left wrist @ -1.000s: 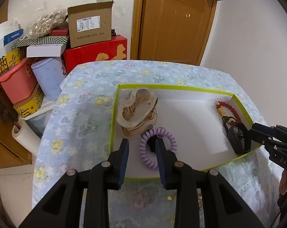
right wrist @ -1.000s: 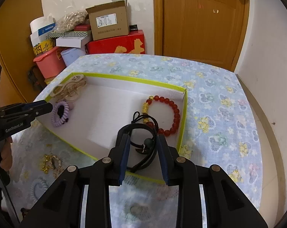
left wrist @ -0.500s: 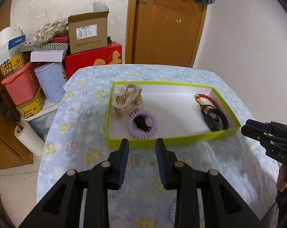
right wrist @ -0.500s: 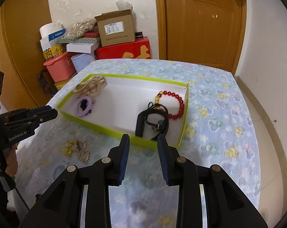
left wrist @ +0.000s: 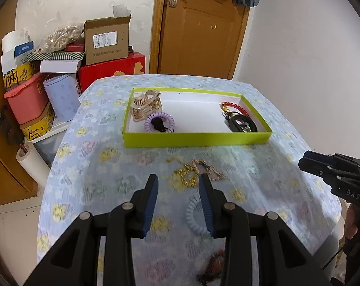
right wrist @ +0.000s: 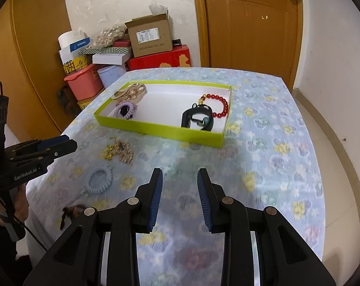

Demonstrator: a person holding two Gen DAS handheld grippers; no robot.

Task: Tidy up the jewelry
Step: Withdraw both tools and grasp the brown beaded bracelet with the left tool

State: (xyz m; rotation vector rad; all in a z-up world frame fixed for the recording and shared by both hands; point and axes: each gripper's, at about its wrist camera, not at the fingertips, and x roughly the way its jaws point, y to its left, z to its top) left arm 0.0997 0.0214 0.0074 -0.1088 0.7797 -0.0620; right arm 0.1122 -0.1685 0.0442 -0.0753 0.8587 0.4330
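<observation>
four pieces were already seen in the tray (left wrist: 196, 139): a gold claw clip (left wrist: 145, 104) and a purple coil tie (left wrist: 159, 123) at its left end, a red bead bracelet (right wrist: 215, 106) and a black band (right wrist: 197, 120) at its right end. three pieces were left out on the tablecloth (right wrist: 275, 143), near the tray's front wall: a gold chain piece (left wrist: 196, 170), a pale blue coil tie (right wrist: 99, 181) and a dark brown item (right wrist: 71, 211) by the table edge, too blurred to be identified. the task was judged roughly half done. the left gripper (left wrist: 178, 196) was seen empty, jaws opening, nothing between them, with the gold piece just ahead and the blue coil partly hidden behind its right finger. the right gripper (right wrist: 180, 194) was seen with jaws apart and empty, over bare cloth, well apart from any loose piece. nothing was seen between the loose items and the tray; only the tray wall would have to be cleared. stacked boxes (left wrist: 106, 39), a pink bin (left wrist: 24, 99) and a paper roll (left wrist: 30, 164) were noted beyond the table's left side, and a door (right wrist: 251, 23) behind it, none in the way.
</observation>
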